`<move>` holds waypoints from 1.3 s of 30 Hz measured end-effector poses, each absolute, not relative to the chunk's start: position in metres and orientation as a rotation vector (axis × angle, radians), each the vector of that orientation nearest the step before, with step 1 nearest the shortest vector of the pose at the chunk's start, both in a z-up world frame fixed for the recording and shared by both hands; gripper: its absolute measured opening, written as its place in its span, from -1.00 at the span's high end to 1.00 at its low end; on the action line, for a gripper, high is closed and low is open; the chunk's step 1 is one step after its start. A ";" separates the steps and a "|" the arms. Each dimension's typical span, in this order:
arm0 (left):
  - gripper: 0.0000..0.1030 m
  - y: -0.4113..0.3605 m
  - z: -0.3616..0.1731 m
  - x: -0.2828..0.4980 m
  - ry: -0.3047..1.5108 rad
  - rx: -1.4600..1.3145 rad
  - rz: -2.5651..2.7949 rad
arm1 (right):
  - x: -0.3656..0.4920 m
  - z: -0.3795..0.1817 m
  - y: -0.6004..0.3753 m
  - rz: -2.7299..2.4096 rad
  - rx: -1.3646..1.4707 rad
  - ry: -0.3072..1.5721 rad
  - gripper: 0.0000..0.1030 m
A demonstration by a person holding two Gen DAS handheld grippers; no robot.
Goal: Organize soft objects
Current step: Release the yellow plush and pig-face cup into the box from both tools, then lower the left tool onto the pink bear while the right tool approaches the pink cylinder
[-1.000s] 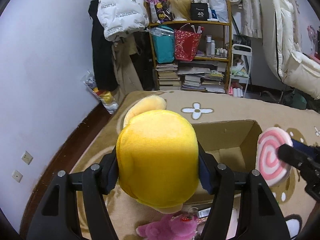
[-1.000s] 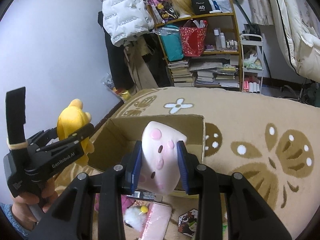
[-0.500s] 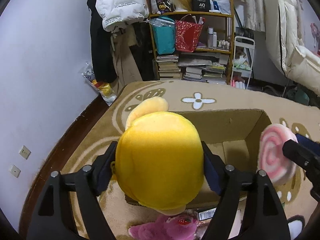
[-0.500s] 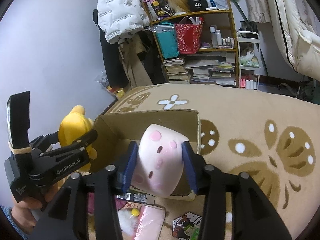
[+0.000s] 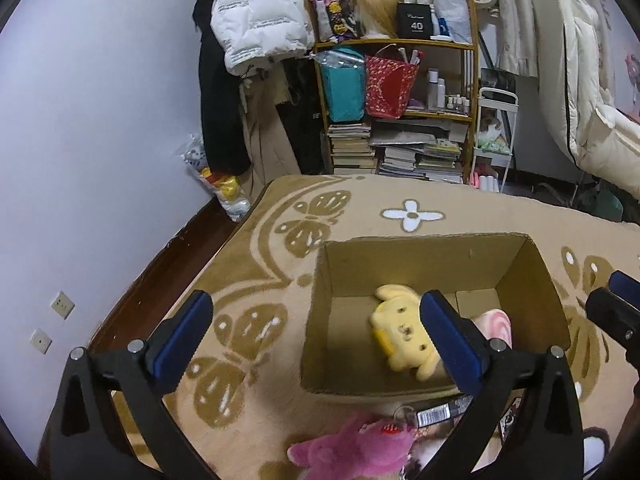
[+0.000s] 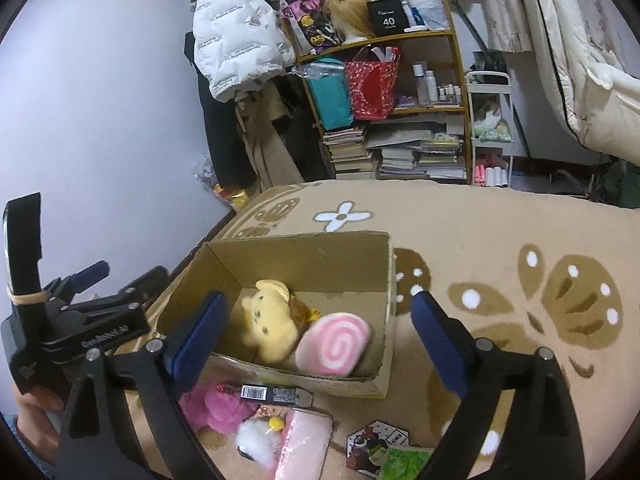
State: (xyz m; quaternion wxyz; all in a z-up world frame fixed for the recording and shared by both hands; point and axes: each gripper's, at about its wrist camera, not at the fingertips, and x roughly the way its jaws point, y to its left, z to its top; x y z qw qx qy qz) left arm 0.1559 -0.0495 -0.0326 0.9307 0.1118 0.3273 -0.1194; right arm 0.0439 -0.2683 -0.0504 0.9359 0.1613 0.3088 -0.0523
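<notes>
An open cardboard box stands on the rug. A yellow plush and a pink swirl plush lie inside it. My left gripper is open and empty above the box's near left corner. My right gripper is open and empty above the box; its finger shows at the right edge of the left wrist view. A pink plush toy lies on the rug in front of the box.
More small items lie before the box: a black barcoded tube, a white fluffy toy, a pink pouch, cards. A cluttered bookshelf and hanging coats stand at the back wall.
Both grippers opened. The yellow plush dropped from my left gripper and the pink swirl plush from my right gripper into the box.
</notes>
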 end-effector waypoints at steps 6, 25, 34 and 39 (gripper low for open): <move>-0.98 -0.030 -0.031 0.149 0.697 0.200 -0.225 | 0.030 -0.049 -0.271 -0.128 0.325 0.631 -0.89; -0.98 -0.017 -0.080 0.132 0.897 0.285 -0.205 | 0.005 -0.098 -0.268 -0.121 0.397 0.786 -0.89; -0.98 -0.015 -0.121 0.130 1.011 0.303 -0.195 | 0.010 -0.117 -0.250 -0.069 0.363 0.853 -0.85; -0.98 -0.021 -0.142 0.131 1.079 0.320 -0.237 | 0.015 -0.128 -0.238 -0.032 0.343 0.896 -0.73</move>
